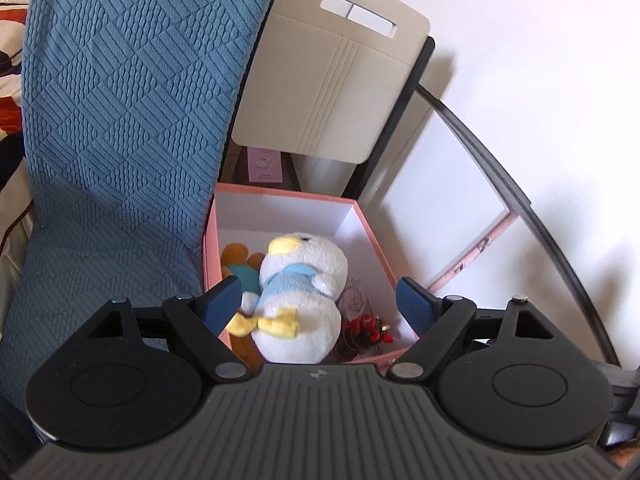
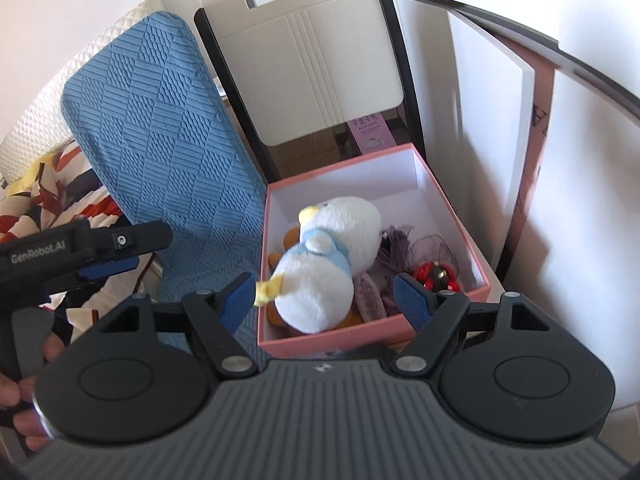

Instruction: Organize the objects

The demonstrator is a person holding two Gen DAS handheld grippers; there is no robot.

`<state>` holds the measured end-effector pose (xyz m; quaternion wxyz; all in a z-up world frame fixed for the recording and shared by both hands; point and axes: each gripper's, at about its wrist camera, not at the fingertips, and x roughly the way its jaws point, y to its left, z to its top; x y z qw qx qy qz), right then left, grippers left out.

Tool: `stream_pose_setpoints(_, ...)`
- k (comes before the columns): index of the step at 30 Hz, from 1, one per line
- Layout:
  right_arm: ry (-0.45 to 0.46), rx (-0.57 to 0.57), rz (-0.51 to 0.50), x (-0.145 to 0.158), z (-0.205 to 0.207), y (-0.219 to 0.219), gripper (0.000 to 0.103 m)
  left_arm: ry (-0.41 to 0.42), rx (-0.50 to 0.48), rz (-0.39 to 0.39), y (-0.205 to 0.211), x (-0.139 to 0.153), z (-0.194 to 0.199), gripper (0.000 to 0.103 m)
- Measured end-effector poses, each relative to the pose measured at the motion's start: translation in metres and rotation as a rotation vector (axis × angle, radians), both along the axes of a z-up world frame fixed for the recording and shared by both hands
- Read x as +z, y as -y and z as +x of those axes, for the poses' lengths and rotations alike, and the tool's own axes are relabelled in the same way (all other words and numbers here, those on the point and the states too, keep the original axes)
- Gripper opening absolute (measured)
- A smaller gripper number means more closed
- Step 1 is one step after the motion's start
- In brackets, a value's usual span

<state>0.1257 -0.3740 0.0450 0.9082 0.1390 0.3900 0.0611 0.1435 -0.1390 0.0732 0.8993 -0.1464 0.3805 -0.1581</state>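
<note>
Your left tool (image 1: 318,300) hangs spread wide above the pink cardboard box (image 1: 362,216), empty. The white plush duck with blue scarf (image 1: 300,280) lies inside, below its fingers. Your right tool (image 2: 324,296) gapes too, just short of the box's near edge.

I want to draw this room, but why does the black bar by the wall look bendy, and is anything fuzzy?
Left wrist view: the fisheye lens bends the black bar into a curve near the picture's edge; the white duck plush in the pink box looks sharp. Right wrist view: the bar curves too, and sunlight casts soft shadows on the white wall; the edges look slightly smeared.
</note>
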Motion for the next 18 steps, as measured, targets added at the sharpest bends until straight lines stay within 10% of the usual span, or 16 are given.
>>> stream_pose_setpoints(18,-0.048,-0.010,-0.060,-0.017,-0.005,-0.005,0.089,-0.066,-0.011,0.054,0.002,-0.017,-0.015,0.088)
